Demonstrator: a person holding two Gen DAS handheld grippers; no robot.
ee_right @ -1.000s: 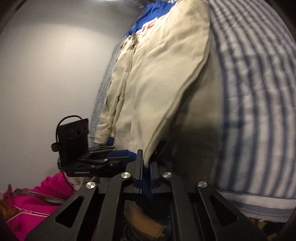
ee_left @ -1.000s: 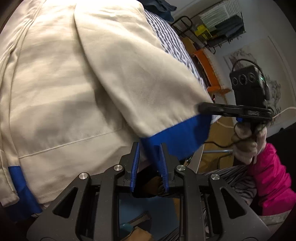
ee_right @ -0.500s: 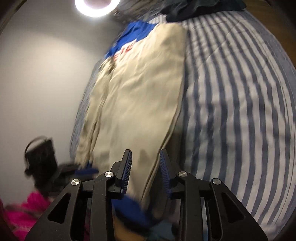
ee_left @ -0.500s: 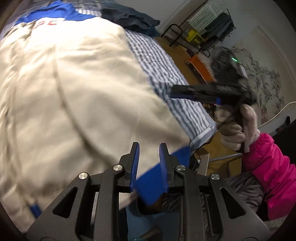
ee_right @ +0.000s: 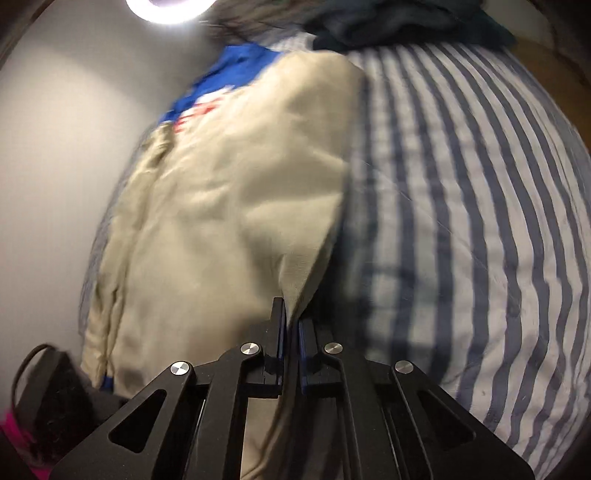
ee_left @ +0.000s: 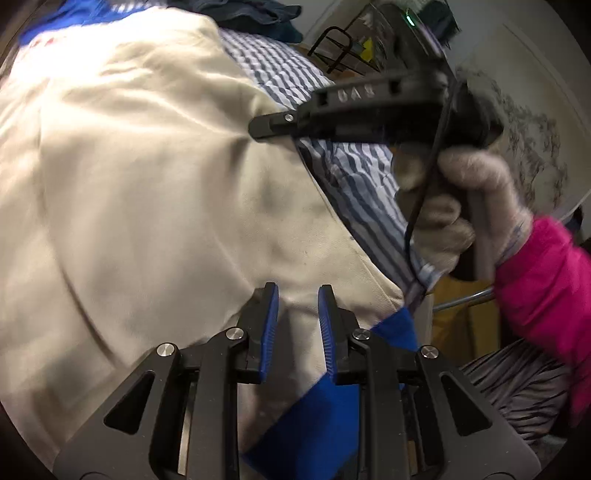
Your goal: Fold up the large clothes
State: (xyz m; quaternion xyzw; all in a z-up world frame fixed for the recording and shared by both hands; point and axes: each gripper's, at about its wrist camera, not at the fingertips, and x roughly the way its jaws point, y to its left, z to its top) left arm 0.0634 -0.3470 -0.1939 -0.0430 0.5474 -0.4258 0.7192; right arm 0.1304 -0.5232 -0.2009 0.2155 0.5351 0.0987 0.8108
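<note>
- Cream cotton jacket w/ blue cuffs and blue collar area (ee_left: 155, 192) lies spread on a blue-and-white striped bed cover (ee_right: 461, 206); front faces up, red lettering near the blue top, blurred, can't read it.
- Left gripper (ee_left: 295, 328): blue-padded jaws stand apart by a narrow gap, cream sleeve cloth bunched between them; whether the pads press on it, can't tell. Blue cuff (ee_left: 325, 413) hangs just below and to the right of the jaws.
- Right gripper (ee_right: 291, 332): jaws just closed, now together on a pinched fold of the cream cloth at the jacket's right edge; cloth rises from the pads as a taut ridge.
- In left wrist view the right gripper sits upper right, black body over the jacket edge, held by a hand in a fuzzy beige glove (ee_left: 461, 206) w/ a bright pink sleeve (ee_left: 546, 295).
- Dark blue-grey bundle of clothes (ee_right: 406, 22) rests at the far end of the bed, past the jacket's collar.
- Round white lamp (ee_right: 170, 7) glows at top of right wrist view, against a plain grey wall (ee_right: 55, 147).
- Black wire rack (ee_left: 343, 48) stands off the bed, upper middle of left view, blurred.
</note>
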